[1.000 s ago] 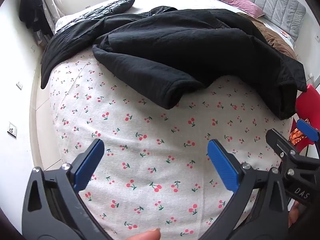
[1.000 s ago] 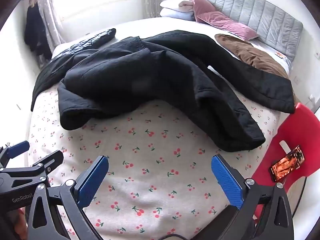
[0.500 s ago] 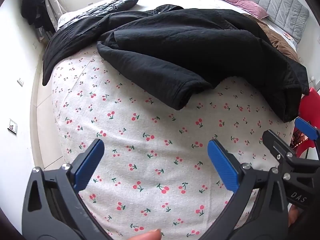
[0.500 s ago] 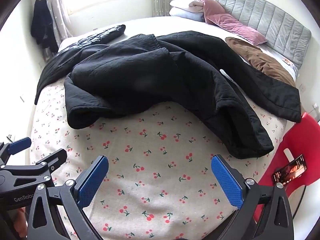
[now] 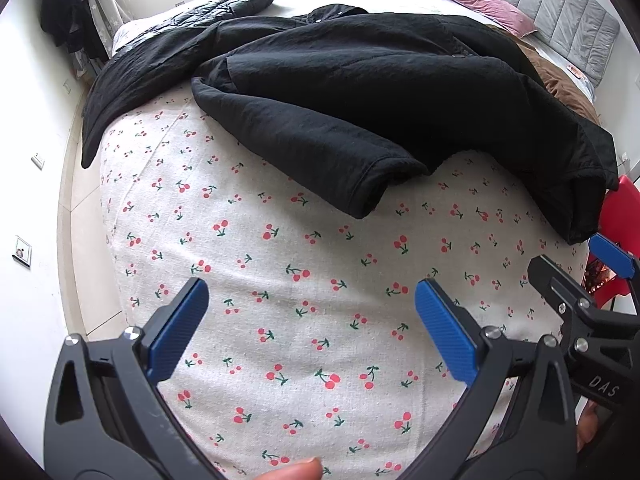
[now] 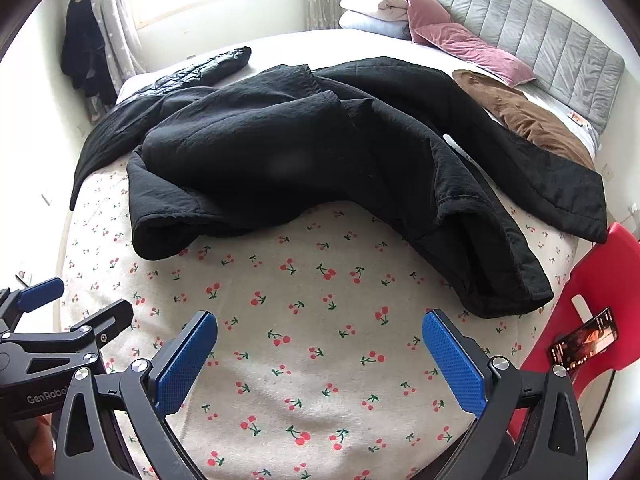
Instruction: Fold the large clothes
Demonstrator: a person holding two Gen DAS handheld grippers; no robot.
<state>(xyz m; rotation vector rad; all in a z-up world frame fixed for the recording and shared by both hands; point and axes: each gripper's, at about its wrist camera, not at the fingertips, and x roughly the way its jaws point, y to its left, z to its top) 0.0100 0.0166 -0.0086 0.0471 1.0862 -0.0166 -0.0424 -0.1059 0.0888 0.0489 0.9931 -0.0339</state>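
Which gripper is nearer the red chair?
Right. The right gripper hangs over the bed's corner beside the red chair; the left gripper sits farther away.

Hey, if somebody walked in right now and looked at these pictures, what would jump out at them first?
First the big black coat, rumpled across the middle of the bed, one sleeve cuff lying toward the camera on the cherry-print sheet. Next, the open blue-padded left gripper and right gripper, both empty above the sheet. At the right edge, a lit phone lies on a red chair.
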